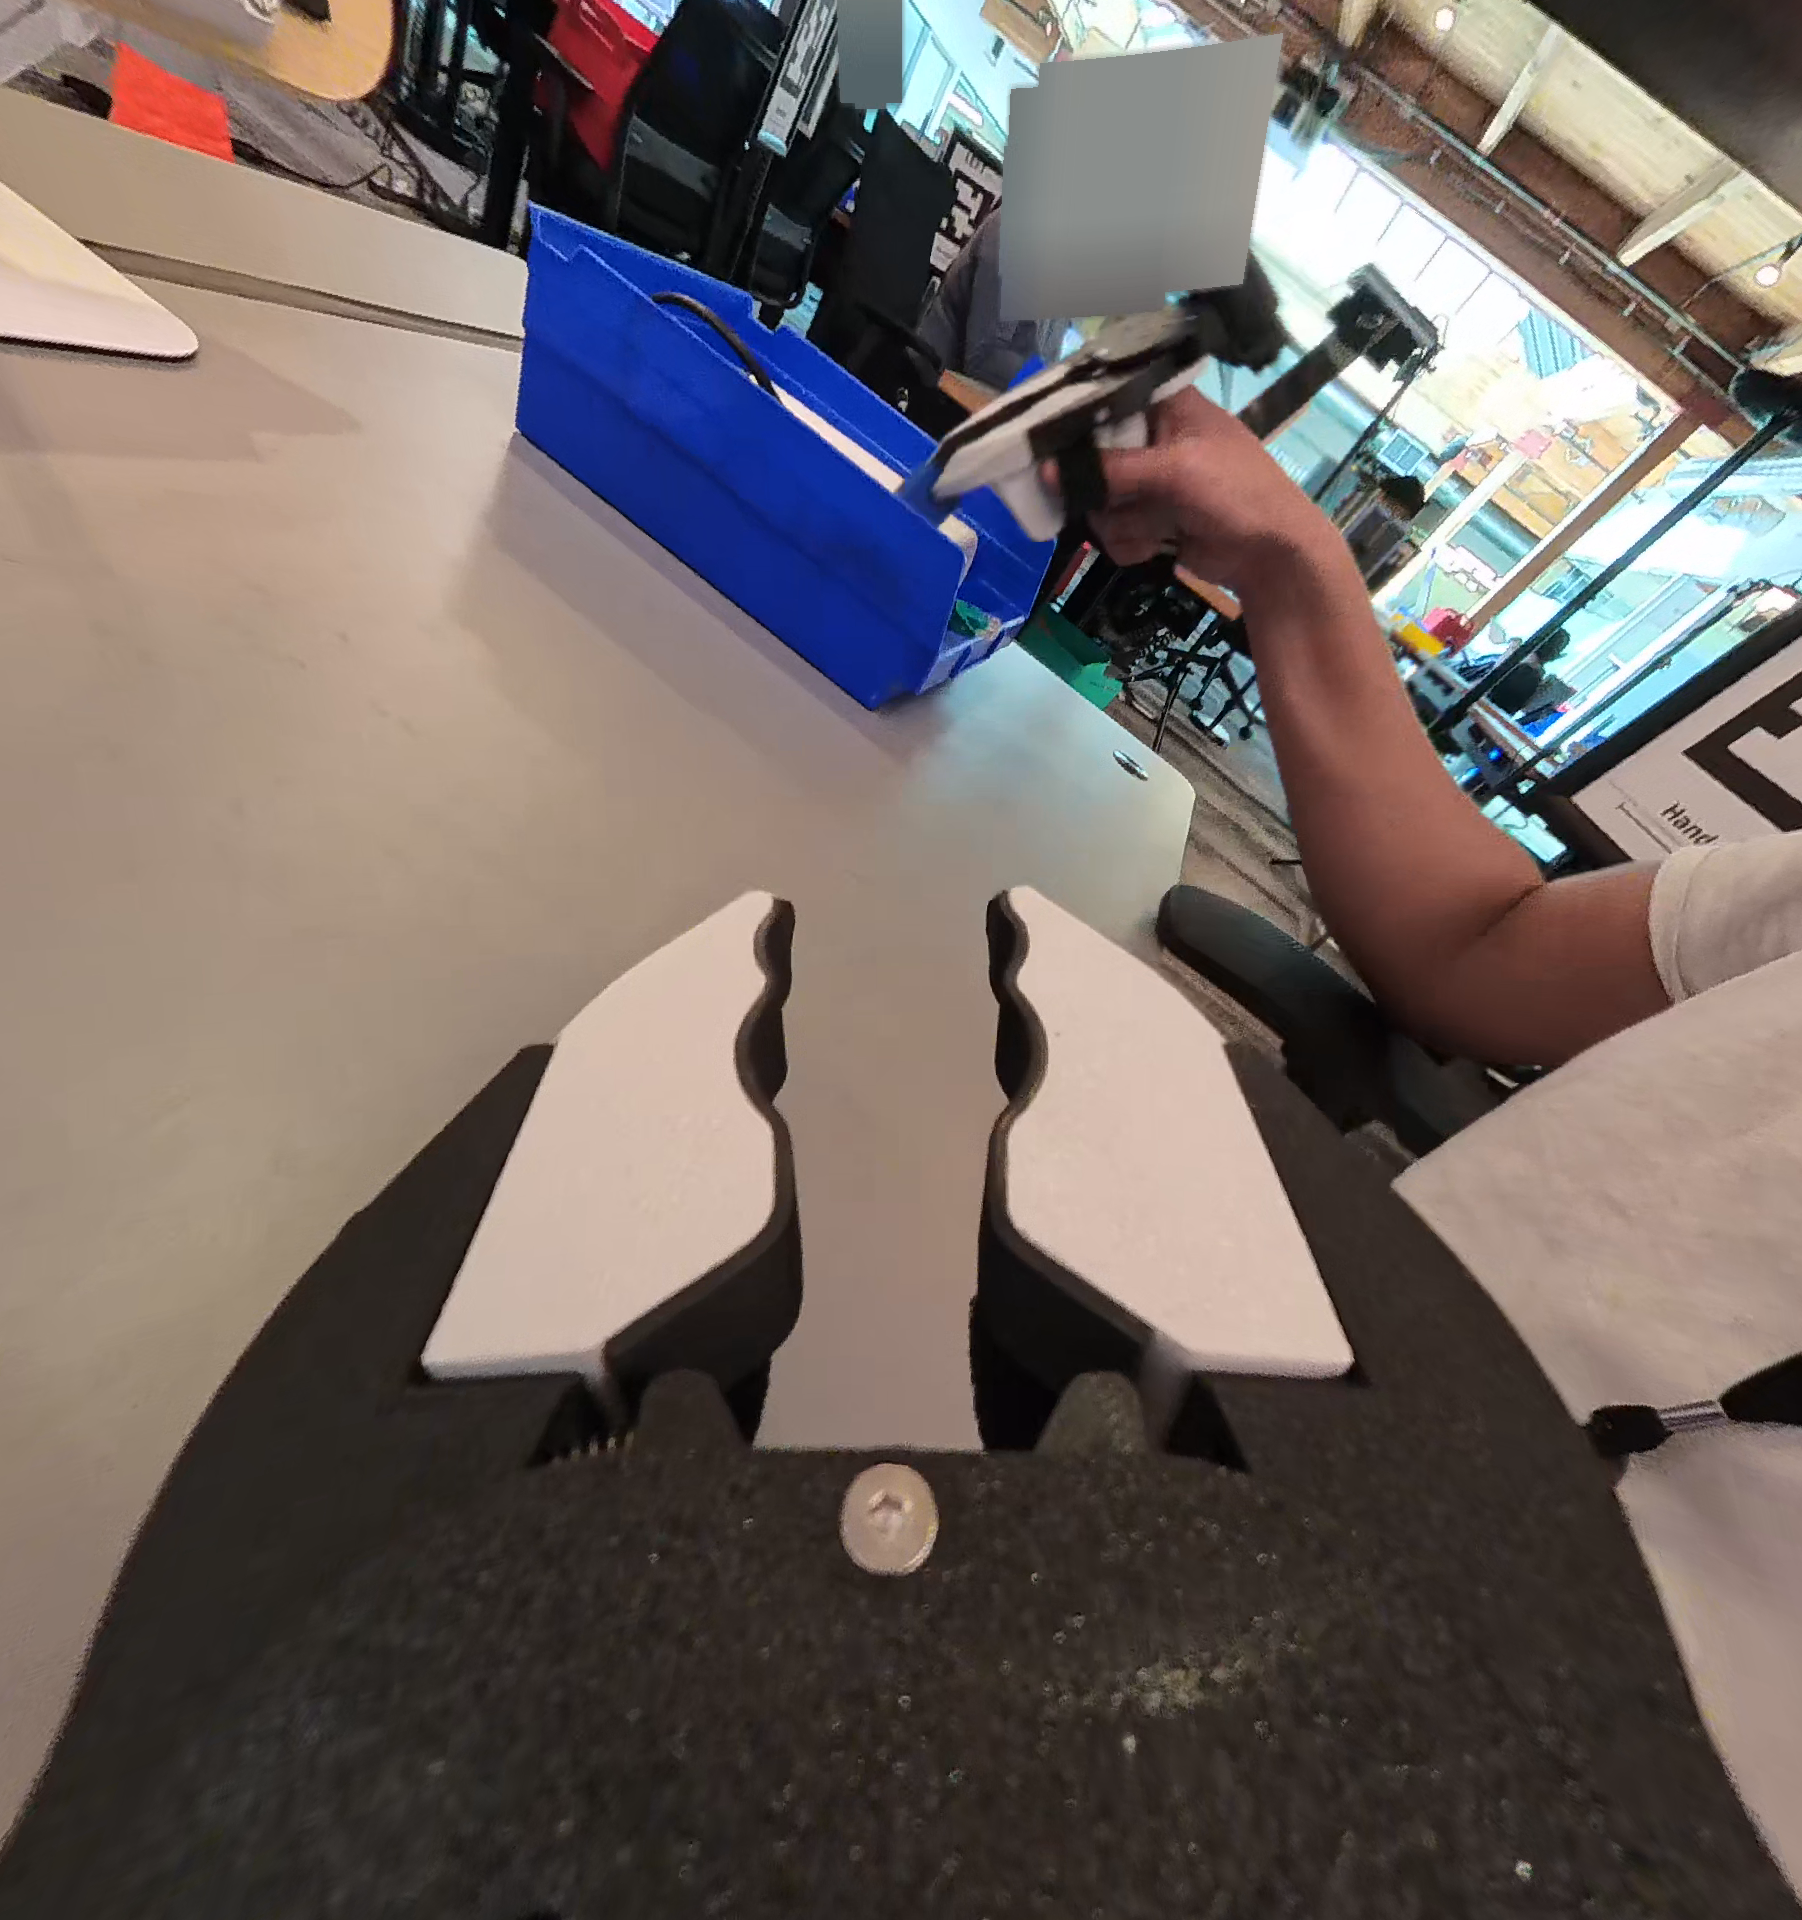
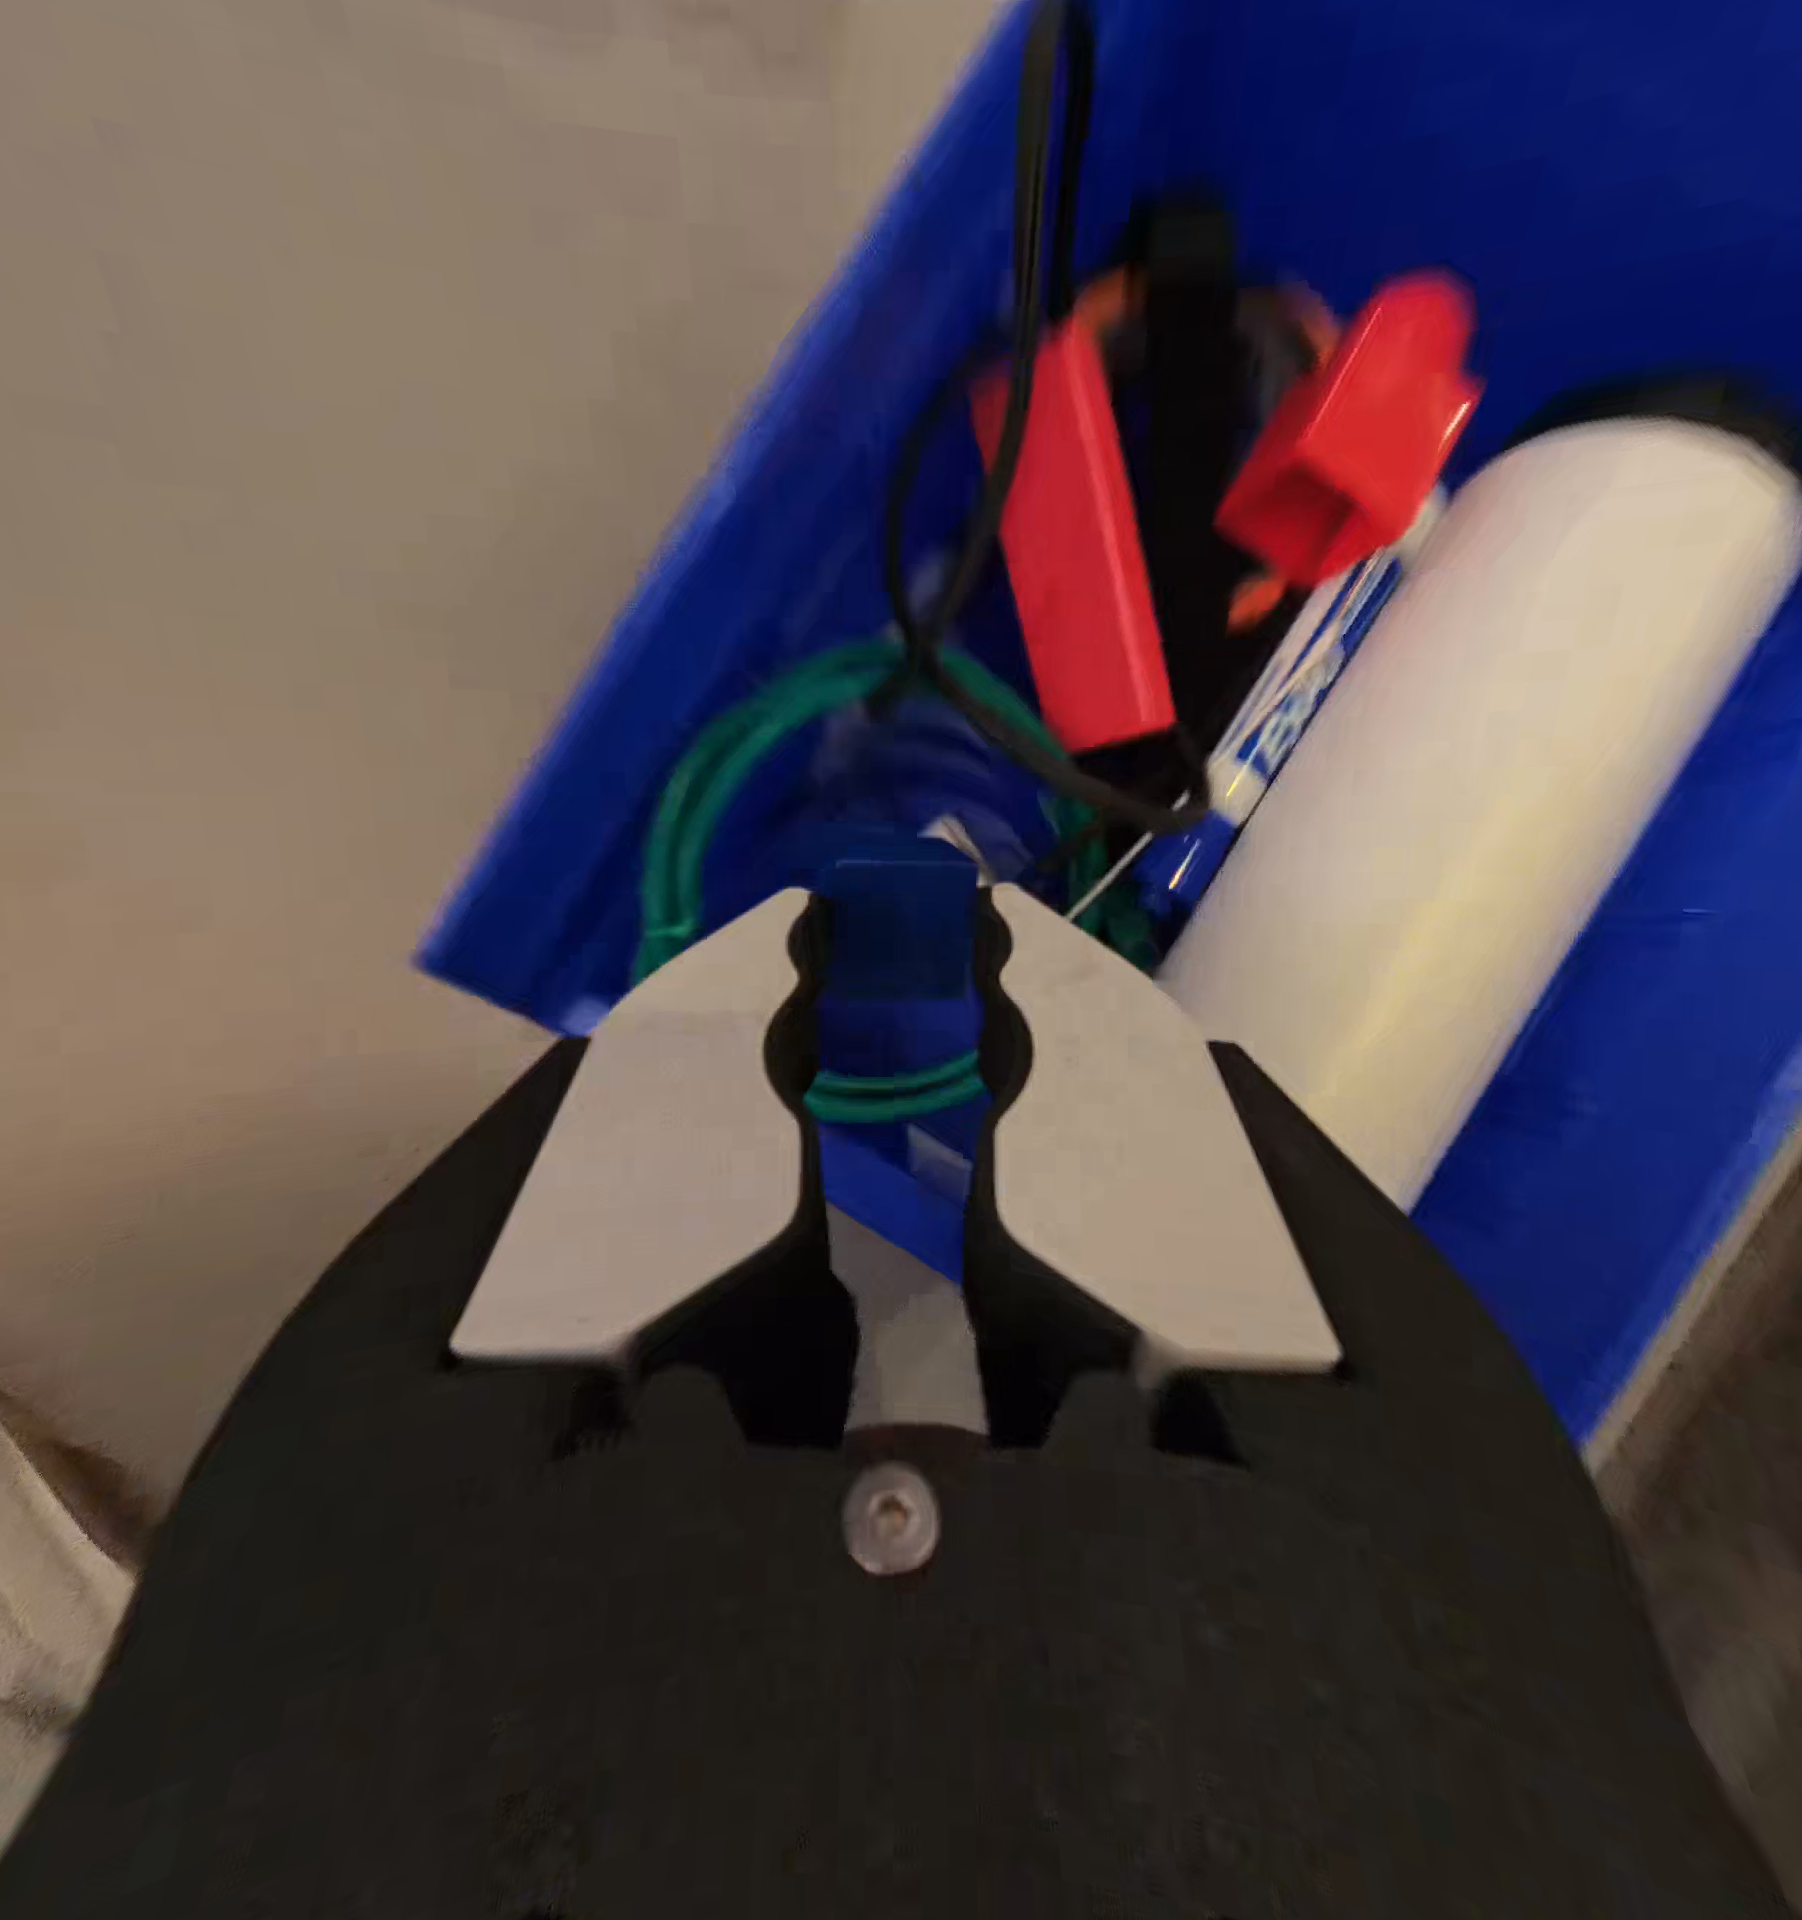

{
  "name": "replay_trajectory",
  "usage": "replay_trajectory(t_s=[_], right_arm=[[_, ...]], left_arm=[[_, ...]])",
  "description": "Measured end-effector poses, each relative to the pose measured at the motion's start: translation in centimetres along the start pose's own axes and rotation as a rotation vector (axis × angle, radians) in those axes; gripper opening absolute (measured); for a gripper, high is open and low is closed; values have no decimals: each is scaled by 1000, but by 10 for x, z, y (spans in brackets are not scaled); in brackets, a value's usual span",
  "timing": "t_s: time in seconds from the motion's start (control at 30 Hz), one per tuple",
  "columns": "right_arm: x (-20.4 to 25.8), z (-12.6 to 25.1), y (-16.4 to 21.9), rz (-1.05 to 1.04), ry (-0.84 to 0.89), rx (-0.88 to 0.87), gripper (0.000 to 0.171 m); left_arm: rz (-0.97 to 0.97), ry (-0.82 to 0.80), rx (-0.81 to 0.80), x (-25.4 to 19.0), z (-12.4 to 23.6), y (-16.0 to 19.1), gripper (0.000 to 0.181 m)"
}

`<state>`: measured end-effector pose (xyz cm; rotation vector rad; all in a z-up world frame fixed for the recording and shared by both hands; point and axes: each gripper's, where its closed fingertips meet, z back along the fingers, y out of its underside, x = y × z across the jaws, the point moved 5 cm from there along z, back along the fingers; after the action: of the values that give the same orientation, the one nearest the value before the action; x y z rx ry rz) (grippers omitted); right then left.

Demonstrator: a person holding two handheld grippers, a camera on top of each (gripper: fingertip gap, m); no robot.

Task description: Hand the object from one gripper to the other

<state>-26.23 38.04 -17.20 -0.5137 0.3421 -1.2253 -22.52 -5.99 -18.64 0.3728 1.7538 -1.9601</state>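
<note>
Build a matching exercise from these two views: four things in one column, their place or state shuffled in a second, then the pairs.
1. left gripper
2. right gripper
3. white cylinder
4. blue bin

A. lies inside the bin along its wall
B. open, nothing between its fingers
C. stands on the grey table
D. shut on a small blue block

Pairs: 1-B, 2-D, 3-A, 4-C

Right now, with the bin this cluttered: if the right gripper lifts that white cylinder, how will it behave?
The white cylinder lies on its side in the blue bin, so it may roll once freed. Its smooth, rounded surface looks slippery for flat fingers. It looks wider than the right gripper's present gap, where a small blue piece already sits.
</note>
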Motion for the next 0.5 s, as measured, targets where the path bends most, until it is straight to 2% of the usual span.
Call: replay_trajectory(t_s=[0.07, 0.2, 0.37, 0.5], right_arm=[[-7, -30, 4, 15, 9, 114, 27], [-16, -65, -3, 26, 86, 212, 27], [-17, -79, -9, 37, 152, 243, 26], [-15, -85, -5, -7, 113, 252, 26]], left_arm=[[-5, 1, 10, -1, -2, 2, 36], [-5, 19, 25, -5, -4, 4, 35], [-90, -25, 60, -6, -3, 4, 34], [-125, -35, 94, -8, -6, 7, 34]])
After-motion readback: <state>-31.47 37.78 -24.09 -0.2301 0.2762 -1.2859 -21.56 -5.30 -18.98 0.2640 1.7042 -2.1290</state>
